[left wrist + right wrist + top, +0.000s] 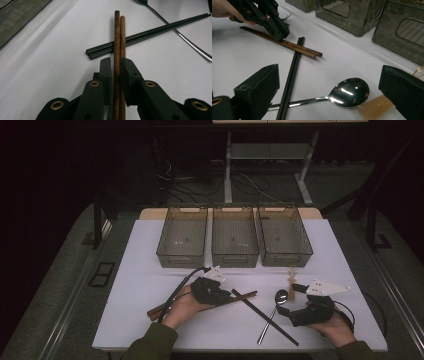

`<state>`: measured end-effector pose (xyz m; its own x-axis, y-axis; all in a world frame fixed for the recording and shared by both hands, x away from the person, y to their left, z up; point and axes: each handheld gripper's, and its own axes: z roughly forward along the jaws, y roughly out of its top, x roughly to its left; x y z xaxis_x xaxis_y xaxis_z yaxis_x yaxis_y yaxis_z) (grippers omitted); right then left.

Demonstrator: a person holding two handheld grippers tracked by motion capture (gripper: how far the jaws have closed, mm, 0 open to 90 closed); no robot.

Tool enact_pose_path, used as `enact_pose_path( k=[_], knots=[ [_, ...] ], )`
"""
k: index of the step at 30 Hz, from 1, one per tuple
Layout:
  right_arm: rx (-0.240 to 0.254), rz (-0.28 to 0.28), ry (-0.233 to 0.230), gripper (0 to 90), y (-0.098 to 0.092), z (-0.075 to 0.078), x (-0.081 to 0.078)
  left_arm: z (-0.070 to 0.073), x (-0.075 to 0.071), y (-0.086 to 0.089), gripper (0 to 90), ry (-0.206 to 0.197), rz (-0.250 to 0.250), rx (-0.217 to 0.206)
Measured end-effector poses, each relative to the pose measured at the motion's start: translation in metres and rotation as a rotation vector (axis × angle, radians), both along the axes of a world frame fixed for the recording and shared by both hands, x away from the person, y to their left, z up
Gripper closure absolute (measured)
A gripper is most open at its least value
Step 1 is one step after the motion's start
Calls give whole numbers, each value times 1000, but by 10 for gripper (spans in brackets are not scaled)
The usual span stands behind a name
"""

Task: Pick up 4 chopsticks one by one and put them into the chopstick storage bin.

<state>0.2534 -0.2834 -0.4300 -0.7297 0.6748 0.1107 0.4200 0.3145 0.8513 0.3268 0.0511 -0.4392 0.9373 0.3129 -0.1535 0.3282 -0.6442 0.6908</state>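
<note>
Two grippers are in use at the white table [150, 260], each held in one of the person's hands. Left gripper [227, 295], lower centre of the high view: its jaws are pressed in on the pair of brown wooden chopsticks [200, 304], pinching them side by side. In the left gripper view the brown wooden chopsticks [119, 45] run up the middle of the frame between the two black jaws, their far ends lying across the black chopsticks [150, 32]. In the right gripper view the left gripper [280, 35] sits in the upper left of the frame, clamped on the brown pair [294, 46], whose tips rest over the black pair [290, 75].

Right gripper [289, 312], lower right of the high view: its jaws stand spread wide with nothing between the pads. In its own view the jaws rise from the lower left and lower right corners, and the metal spoon [347, 92] lies on the table between them, bowl toward the right of the frame, handle passing under the black chopsticks. A translucent amber item [375, 106] lies just beside the spoon bowl at lower right; what it is cannot be determined.

In the high view the black chopsticks [265, 317] run diagonally across the lower centre, crossing the spoon [276, 307].

Three grey mesh bins [235, 242] stand side by side along the upper centre of the table, well apart from the utensils.
</note>
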Motion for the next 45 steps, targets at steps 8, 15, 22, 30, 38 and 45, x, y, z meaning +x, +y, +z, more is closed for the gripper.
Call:
enact_pose_path(
  k=[8,15,22,30,38,45],
  knots=[
    [0,1,-1,34,0,0,0,-1,1,1,789,0,5,11],
    [0,1,0,34,0,0,0,-3,3,0,789,-12,-5,29],
    [0,1,0,35,0,0,0,-4,2,-1,790,-24,-12,52],
    [3,0,-1,34,0,0,0,-6,-1,-2,791,-51,-14,49],
    [2,0,-1,35,0,0,-1,-6,-4,-3,827,-69,-11,53],
    [2,0,0,35,0,0,0,-5,-4,-3,840,-85,-27,64]
  ],
)
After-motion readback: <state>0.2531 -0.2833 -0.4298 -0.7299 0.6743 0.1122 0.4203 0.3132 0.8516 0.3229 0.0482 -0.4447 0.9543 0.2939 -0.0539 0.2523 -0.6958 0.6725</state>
